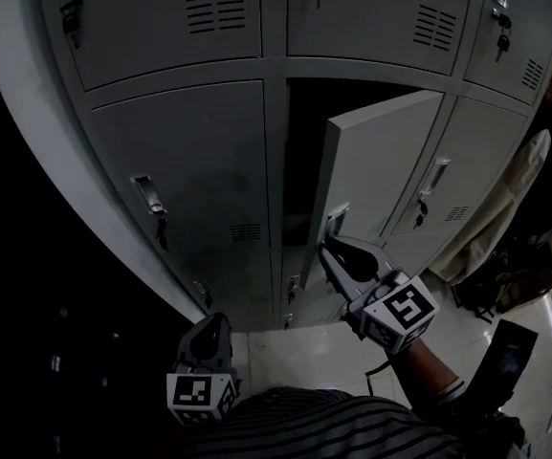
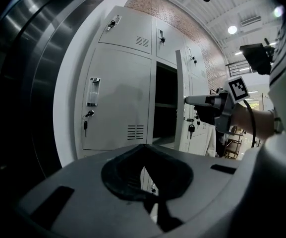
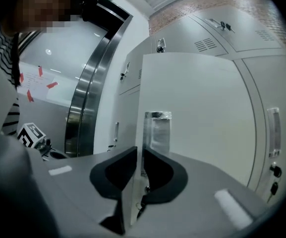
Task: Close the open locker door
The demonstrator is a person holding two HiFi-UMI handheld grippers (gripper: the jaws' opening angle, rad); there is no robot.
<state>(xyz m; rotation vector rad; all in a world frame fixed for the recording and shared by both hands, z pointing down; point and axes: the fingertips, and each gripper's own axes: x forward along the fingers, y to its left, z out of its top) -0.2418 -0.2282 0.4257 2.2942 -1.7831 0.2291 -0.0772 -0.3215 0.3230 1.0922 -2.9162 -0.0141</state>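
Observation:
The grey locker door (image 1: 376, 175) stands ajar in the middle of the locker bank, with its dark compartment (image 1: 304, 161) showing to its left. My right gripper (image 1: 331, 245) is at the door's free edge by the handle. In the right gripper view the door's thin edge (image 3: 139, 133) runs between the black pads (image 3: 157, 172), which press on it, and the clear handle (image 3: 156, 133) sits just above. My left gripper (image 1: 213, 325) hangs low near my striped shirt, away from the lockers, shut and holding nothing (image 2: 143, 148). It looks at the open door (image 2: 181, 98) from the left.
Closed lockers with keys in their locks surround the open one (image 1: 185, 170). A curved steel frame (image 2: 38, 58) borders the lockers on the left. A pale bundle (image 1: 505, 208) leans at the right, with clutter on the tiled floor (image 1: 534, 275) beyond it.

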